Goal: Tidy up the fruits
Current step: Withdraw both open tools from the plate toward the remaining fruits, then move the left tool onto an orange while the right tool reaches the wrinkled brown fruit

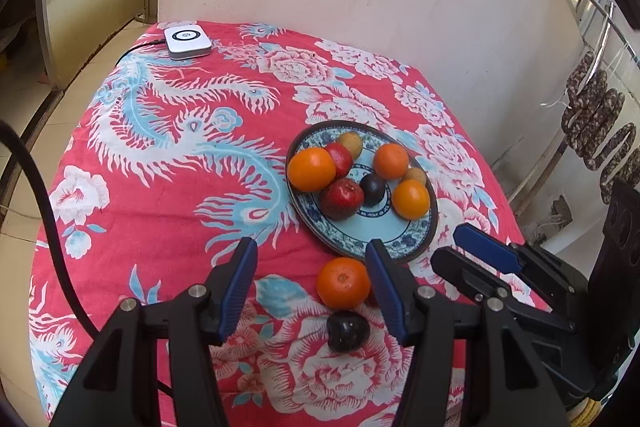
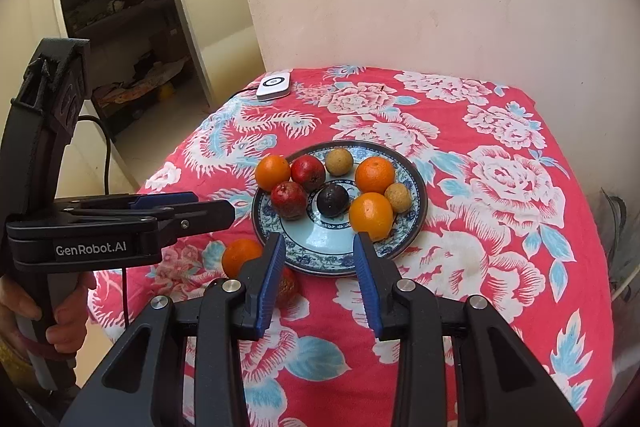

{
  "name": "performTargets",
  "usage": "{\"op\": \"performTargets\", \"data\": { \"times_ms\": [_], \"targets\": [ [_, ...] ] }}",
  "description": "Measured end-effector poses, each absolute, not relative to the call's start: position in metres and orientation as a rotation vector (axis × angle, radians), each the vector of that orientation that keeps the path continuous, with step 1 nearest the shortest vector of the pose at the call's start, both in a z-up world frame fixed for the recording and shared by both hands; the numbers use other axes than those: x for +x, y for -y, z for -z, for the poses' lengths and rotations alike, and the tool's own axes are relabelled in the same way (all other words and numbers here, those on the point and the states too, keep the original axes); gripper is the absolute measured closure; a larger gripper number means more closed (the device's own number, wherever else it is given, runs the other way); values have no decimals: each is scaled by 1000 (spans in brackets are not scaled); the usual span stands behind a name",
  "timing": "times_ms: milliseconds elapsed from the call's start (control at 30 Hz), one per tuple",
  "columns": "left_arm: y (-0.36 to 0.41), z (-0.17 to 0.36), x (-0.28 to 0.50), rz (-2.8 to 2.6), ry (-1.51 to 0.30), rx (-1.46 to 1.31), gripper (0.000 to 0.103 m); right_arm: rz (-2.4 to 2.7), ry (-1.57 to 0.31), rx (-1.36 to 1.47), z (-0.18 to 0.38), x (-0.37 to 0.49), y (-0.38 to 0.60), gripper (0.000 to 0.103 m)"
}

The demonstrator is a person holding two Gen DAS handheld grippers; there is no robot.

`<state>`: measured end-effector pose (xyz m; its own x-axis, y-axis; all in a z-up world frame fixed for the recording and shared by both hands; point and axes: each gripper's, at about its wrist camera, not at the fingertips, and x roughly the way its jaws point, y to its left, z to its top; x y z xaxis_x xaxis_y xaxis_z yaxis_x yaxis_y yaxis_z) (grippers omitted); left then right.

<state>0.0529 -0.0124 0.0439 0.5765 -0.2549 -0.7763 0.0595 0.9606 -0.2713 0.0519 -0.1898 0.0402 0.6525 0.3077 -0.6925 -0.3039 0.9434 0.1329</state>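
Loose orange (image 1: 343,283) sat on the cloth (image 1: 160,187) lower-centre of the left wrist view, just off the plate (image 1: 400,251) rim, dark fruit (image 1: 347,331) below it. Left gripper (image 1: 312,267) was nearer: released, empty, orange toward its right finger. Right gripper (image 2: 319,255) also released, empty, over the plate edge.

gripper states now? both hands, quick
Left hand-held gripper: open, holding nothing.
Right hand-held gripper: open, holding nothing.
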Motion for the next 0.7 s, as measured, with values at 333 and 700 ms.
{"op": "performTargets", "data": {
  "times_ms": [333, 700],
  "targets": [
    [16, -34, 43, 220, -969, -234, 44, -356, -807, 2, -34, 43, 184, 66],
    [23, -22, 46, 248, -994, -237, 44, -348, -827, 14, -28, 41, 188, 66]
  ]
}}
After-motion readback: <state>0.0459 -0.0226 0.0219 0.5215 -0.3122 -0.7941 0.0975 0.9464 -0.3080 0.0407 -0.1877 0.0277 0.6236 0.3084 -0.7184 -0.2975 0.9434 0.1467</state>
